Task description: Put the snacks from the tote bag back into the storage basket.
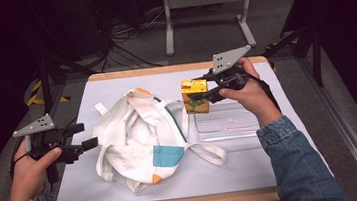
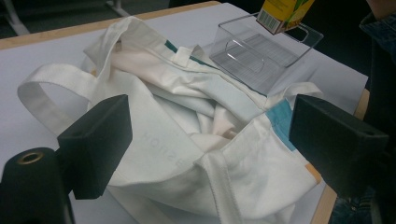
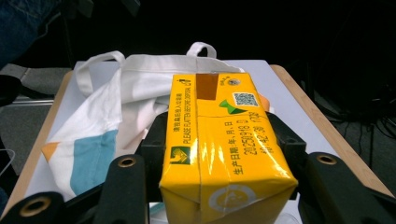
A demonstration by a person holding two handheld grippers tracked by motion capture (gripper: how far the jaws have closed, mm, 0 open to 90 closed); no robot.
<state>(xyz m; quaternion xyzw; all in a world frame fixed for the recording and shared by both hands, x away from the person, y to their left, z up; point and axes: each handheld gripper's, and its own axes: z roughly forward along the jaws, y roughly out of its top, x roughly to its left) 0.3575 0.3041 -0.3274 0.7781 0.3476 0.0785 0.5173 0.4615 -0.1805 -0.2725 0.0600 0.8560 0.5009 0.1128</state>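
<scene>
The yellow drink carton (image 3: 224, 149) is clamped across its side faces by the right hand-held gripper (image 1: 205, 95), above the clear tray (image 1: 226, 123). It is probably light, stiff and slightly slick. The left hand-held gripper (image 1: 80, 136) is held wide before the soft tote bag (image 2: 196, 140).

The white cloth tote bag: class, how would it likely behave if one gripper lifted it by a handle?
The tote bag lies crumpled in soft folds, so it would probably sag and droop. Its loose handle suggests light fabric that may drag rather than slide.
</scene>
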